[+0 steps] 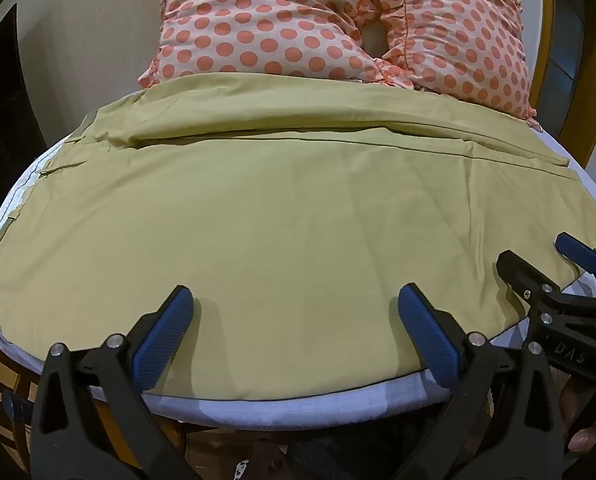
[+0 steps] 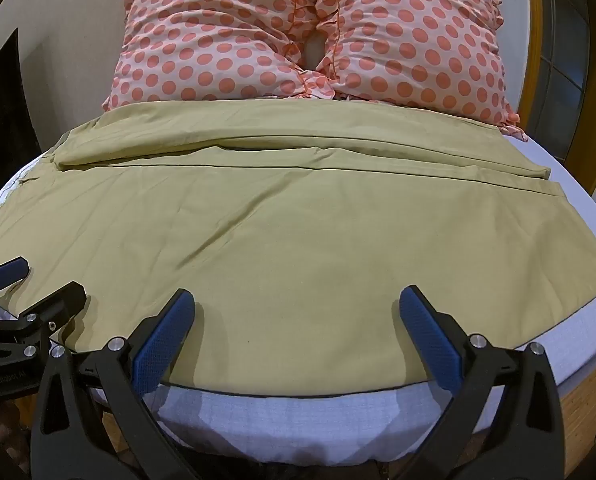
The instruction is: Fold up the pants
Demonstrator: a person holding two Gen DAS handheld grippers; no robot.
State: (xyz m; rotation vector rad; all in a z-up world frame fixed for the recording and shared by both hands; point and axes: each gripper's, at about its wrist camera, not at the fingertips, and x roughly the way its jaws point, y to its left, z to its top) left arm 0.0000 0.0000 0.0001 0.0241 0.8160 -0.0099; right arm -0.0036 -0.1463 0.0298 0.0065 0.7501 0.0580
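Olive-yellow pants (image 1: pixel 282 216) lie spread flat across a bed, one leg in front and the other behind it near the pillows; they also show in the right wrist view (image 2: pixel 298 232). My left gripper (image 1: pixel 294 304) is open and empty, its blue pads just above the near edge of the front leg. My right gripper (image 2: pixel 296 304) is open and empty over the same near edge, further right. The right gripper shows at the right of the left wrist view (image 1: pixel 538 260), and the left gripper at the left of the right wrist view (image 2: pixel 38 284).
Two pink pillows with orange dots (image 1: pixel 338 20) (image 2: pixel 310 36) lean behind the pants. The white mattress (image 1: pixel 298 404) (image 2: pixel 298 412) shows along the near edge, on a wooden bed frame (image 2: pixel 590 392). A wooden door frame (image 2: pixel 534 40) stands at the right.
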